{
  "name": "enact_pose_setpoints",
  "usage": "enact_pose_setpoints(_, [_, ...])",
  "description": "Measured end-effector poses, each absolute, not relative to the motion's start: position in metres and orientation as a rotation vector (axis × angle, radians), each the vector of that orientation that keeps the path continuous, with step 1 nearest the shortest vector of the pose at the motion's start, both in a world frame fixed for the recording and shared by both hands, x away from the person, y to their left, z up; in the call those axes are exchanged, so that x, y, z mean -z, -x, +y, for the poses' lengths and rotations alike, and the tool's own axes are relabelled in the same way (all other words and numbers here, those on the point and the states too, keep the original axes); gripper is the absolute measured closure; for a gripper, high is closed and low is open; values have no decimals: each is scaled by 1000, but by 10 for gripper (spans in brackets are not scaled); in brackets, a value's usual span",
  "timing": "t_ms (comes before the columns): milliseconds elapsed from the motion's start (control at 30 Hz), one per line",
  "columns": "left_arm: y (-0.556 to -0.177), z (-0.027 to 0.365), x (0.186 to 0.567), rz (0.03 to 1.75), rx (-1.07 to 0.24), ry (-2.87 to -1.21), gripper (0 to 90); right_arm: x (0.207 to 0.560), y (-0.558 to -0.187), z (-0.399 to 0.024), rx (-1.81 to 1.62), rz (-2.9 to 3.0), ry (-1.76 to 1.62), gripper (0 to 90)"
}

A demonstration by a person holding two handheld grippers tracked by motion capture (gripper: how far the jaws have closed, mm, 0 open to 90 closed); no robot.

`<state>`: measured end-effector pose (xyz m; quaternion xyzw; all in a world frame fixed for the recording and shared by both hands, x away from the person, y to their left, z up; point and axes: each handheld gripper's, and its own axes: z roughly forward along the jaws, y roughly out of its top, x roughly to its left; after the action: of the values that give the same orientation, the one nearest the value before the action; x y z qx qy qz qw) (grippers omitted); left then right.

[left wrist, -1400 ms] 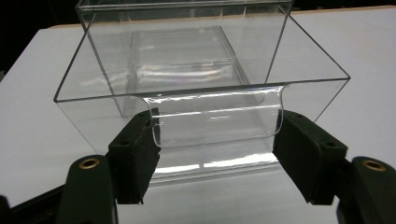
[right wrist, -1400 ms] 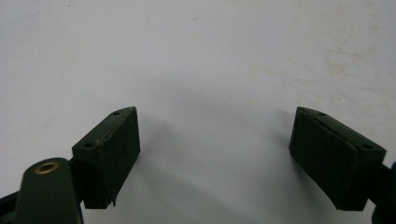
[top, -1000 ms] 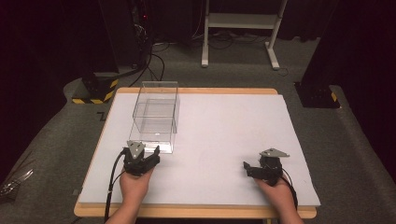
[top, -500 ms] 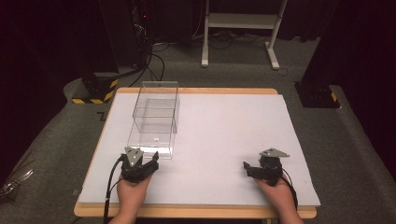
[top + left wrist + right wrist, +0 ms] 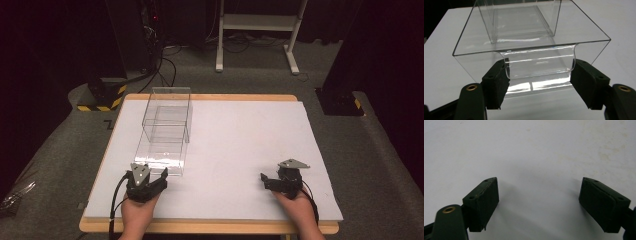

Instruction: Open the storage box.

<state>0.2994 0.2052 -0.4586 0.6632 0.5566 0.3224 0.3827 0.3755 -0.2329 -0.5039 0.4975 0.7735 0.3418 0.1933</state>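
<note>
A clear plastic box (image 5: 165, 131) lies on the white worktop (image 5: 240, 145), left of the middle of the high view, its long axis running up the frame from the lower left toward the top edge of the worktop. A smaller clear box (image 5: 171, 119) sits inside its far half.

The left gripper (image 5: 156, 178) sits in the lower left of the high view, just below the near end of the clear plastic box, held by a hand (image 5: 136, 212) that comes in from the bottom edge. In the left gripper view its two black fingers (image 5: 496, 82) stand on either side of a rounded tab (image 5: 539, 62) that hangs from the box's near rim, in the middle of the frame. The left pad touches the tab's edge and the right pad sits against its other edge, so the fingers appear clamped on the tab, though the clear plastic makes the contact hard to judge. The box (image 5: 531, 32) stretches away into the upper half of that frame.

The right gripper (image 5: 266, 180) rests in the lower right of the high view on bare worktop, well apart from the box, its hand (image 5: 295, 205) behind it. In the right gripper view its fingers (image 5: 482, 202) stand wide apart with only the white surface (image 5: 536, 157) between them.
</note>
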Motion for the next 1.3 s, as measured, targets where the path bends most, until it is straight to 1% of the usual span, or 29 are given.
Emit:
enact_pose_setpoints(567, [-295,203,461,1413,-836,-1674,324,504,-375,-233,-958,2170,-1396,162])
enact_pose_setpoints(733, [-295,205,459,1412,-817,-1684,321,504,-375,-233,-960,2170,-1396,162])
enact_pose_setpoints(1033, [-292,210,449,1400,-785,-1666,224,504,-376,-233,-960,2170,-1396,162])
enact_pose_setpoints(1300, [-290,213,436,1361,-781,-1663,214,504,-375,-233,-955,2171,-1395,162])
